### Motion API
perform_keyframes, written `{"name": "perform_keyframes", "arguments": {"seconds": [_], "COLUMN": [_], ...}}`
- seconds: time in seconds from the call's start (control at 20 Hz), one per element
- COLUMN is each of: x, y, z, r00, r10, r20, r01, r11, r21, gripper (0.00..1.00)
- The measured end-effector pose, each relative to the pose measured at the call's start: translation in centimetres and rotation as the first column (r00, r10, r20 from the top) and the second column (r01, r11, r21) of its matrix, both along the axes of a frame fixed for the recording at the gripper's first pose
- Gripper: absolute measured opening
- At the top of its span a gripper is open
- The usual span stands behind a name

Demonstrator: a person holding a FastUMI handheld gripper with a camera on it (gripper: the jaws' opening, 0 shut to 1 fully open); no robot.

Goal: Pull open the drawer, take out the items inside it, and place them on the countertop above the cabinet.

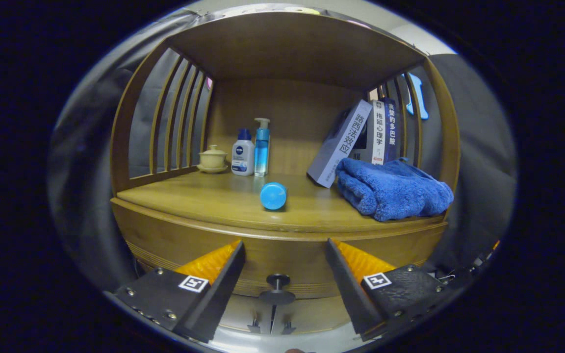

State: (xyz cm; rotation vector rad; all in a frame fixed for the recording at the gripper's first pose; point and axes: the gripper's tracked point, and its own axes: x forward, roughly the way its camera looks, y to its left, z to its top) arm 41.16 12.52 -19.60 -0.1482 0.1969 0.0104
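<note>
Straight ahead of my fingers stood the wooden cabinet (282, 245), and I held my gripper (285, 247) spread wide, both fingers apart and touching nothing. Between them, low on the cabinet's curved front, I saw the dark round knob (277, 281) of the drawer (282, 274); the drawer front sat flush with the cabinet, so whatever lay inside was hidden from me. Above the knob ran the countertop (214, 201), roofed by a wooden shelf and fenced at both ends by slatted sides. Near the countertop's front edge, just above and beyond the knob, lay a small blue cylinder (273, 195) on its side with its round end turned toward me. Farther back and left of it stood a white bottle (243, 152) with a dark cap, touching or almost touching a taller clear blue pump bottle (262, 147), and left of those sat a pale lidded cup (213, 158) on its saucer. To the right of the cylinder a folded blue towel (393, 189) rested on the countertop, and behind it several books (361, 139) leaned, the nearest one tilted steeply to the right against the others.
</note>
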Motion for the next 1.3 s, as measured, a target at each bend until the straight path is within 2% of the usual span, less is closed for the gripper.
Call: {"name": "perform_keyframes", "arguments": {"seconds": [0.2, 0.5, 0.75, 0.95, 1.15, 1.3], "x": [-0.5, -2.7, -4.0, -4.6, -4.8, -4.8], "y": [0.3, 0.0, -0.7, -1.3, -4.2, -7.5], "z": [0.4, 4.1, 7.4, 10.6, 12.9, 14.2], "r00": [1.000, 0.998, 0.991, 0.972, 0.965, 0.963], "r10": [0.022, 0.058, 0.096, 0.144, 0.166, 0.162], "r20": [-0.012, 0.034, 0.097, 0.183, 0.205, 0.214], "r01": [-0.021, -0.059, -0.100, -0.149, -0.164, -0.173], "r11": [0.999, 0.997, 0.994, 0.989, 0.986, 0.985], "r21": [0.036, 0.040, 0.036, 0.012, -0.025, 0.030], "gripper": [0.99, 0.98, 0.98, 0.98, 0.98, 0.98]}}
